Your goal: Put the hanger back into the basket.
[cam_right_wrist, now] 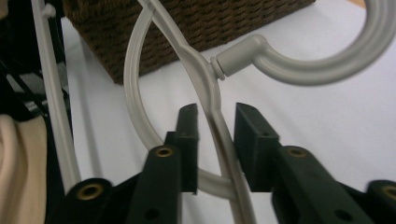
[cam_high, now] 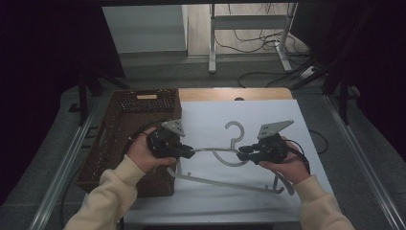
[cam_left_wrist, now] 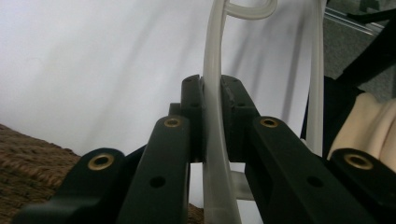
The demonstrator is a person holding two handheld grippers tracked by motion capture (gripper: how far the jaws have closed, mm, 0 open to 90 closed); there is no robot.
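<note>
Nearest the camera in the high view, two cream sleeves (cam_high: 112,191) come up from six o'clock, each hand carrying a gripper. The left gripper (cam_high: 190,152), at about nine o'clock from the middle of the table, has its jaws clamped together on the upper arm of a pale grey plastic hanger (cam_high: 225,184). In the left gripper view the translucent bar of the hanger (cam_left_wrist: 212,116) runs straight up between the two black pads, both pressing on it.

The right gripper (cam_high: 241,152), at about three o'clock from the middle, points toward the left one. In the right gripper view its jaws stand apart on either side of the hanger (cam_right_wrist: 208,100), just below the neck; the bar passes between them with a gap at each pad, so nothing is gripped there.

The hanger is over the white table sheet (cam_high: 268,110), spanning between the two grippers, with its lower bar toward six o'clock and its hook (cam_high: 234,128) curling toward twelve o'clock.

Just beside the left hand, from nine toward eleven o'clock, a dark brown woven basket (cam_high: 139,112) stands on the table's left edge. Beyond the table, at twelve to one o'clock, are the legs of a metal stand (cam_high: 249,38) and loose cables on the floor (cam_high: 258,43).

No brand, label or writing can be read on any of these things.
</note>
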